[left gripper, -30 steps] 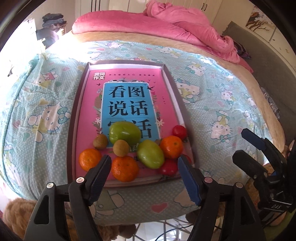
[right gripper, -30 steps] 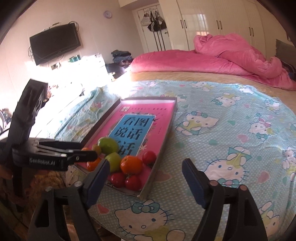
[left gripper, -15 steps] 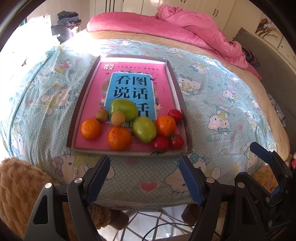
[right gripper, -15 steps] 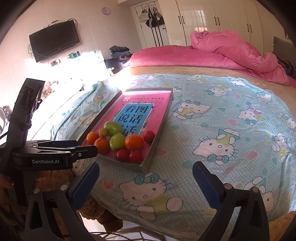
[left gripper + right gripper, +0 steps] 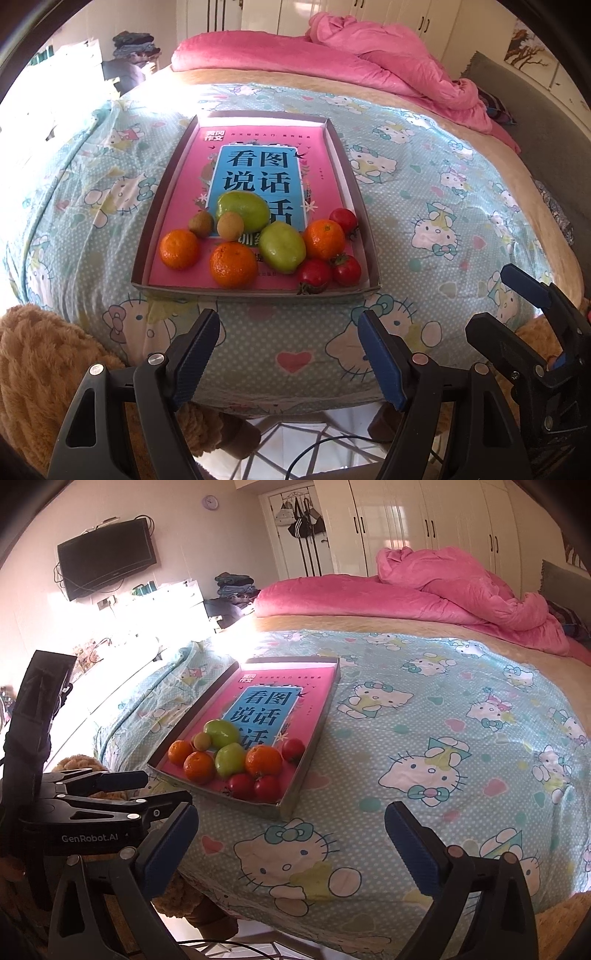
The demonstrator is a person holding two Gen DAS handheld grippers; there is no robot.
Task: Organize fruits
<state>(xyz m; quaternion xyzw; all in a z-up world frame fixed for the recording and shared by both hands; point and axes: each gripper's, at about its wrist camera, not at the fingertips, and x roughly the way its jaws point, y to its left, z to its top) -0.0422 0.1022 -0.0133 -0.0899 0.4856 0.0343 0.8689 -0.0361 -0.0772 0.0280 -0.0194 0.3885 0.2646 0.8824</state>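
A shallow grey tray (image 5: 255, 291) lined with a pink book cover lies on the bed. At its near end sit two green fruits (image 5: 242, 210), three oranges (image 5: 233, 264), three red tomatoes (image 5: 314, 273) and two small brown longans (image 5: 230, 226). My left gripper (image 5: 288, 343) hovers open and empty just short of the tray's front wall, over the bed edge. My right gripper (image 5: 290, 834) stands wide open and empty, to the right of and behind the tray (image 5: 317, 734). Each gripper shows in the other's view: right gripper (image 5: 506, 306), left gripper (image 5: 147, 790).
The bed has a light blue cartoon-cat sheet (image 5: 443, 738) and a crumpled pink duvet (image 5: 369, 62) at the far end. A brown plush toy (image 5: 40, 354) sits below the bed edge at left. Cables and a metal frame (image 5: 295, 443) lie under the edge.
Both grippers have drawn back from the tray toward the bed's near edge, so the tray looks farther away. The right jaws have spread wider. The fruits have not moved.
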